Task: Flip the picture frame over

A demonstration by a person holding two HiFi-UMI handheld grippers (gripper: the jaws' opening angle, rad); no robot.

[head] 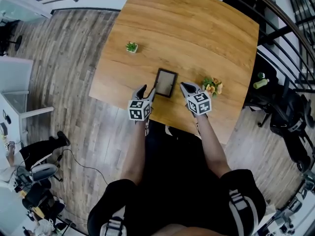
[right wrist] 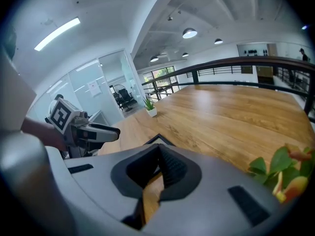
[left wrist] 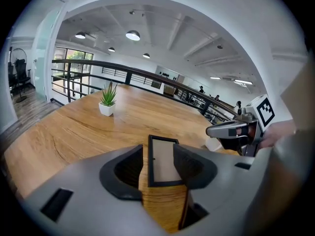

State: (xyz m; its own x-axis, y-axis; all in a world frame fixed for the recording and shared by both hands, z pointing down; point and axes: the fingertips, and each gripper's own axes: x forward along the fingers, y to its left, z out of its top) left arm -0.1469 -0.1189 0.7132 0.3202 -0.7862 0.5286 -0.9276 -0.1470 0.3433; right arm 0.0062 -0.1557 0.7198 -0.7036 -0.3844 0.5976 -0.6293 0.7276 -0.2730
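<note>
The person's forearms (head: 209, 141) reach to the near edge of the wooden table (head: 197, 28). The left gripper (head: 143, 89) has its jaws a narrow gap apart with nothing clamped. Through that gap, its own view shows the picture frame (head: 166, 82) lying just ahead. The right gripper (head: 184, 86) has its jaws pressed together and empty. They sit so close that only one corner of the frame shows above them in the right gripper view.

The frame lies flat by the near edge, about midway along it, between the two grippers. Each tip is just beside a long side of the frame, and whether either one touches it cannot be told. Its black border surrounds a plain pale panel, possibly the backing, though it is too small to be sure.

A bunch of flowers (head: 212, 86) sits just right of the right gripper and is cut off at the edge of that gripper's view. Farther in, toward the left edge, stands a small potted plant (head: 131, 46). A dark railing (left wrist: 129, 77) runs beyond the far edge.
</note>
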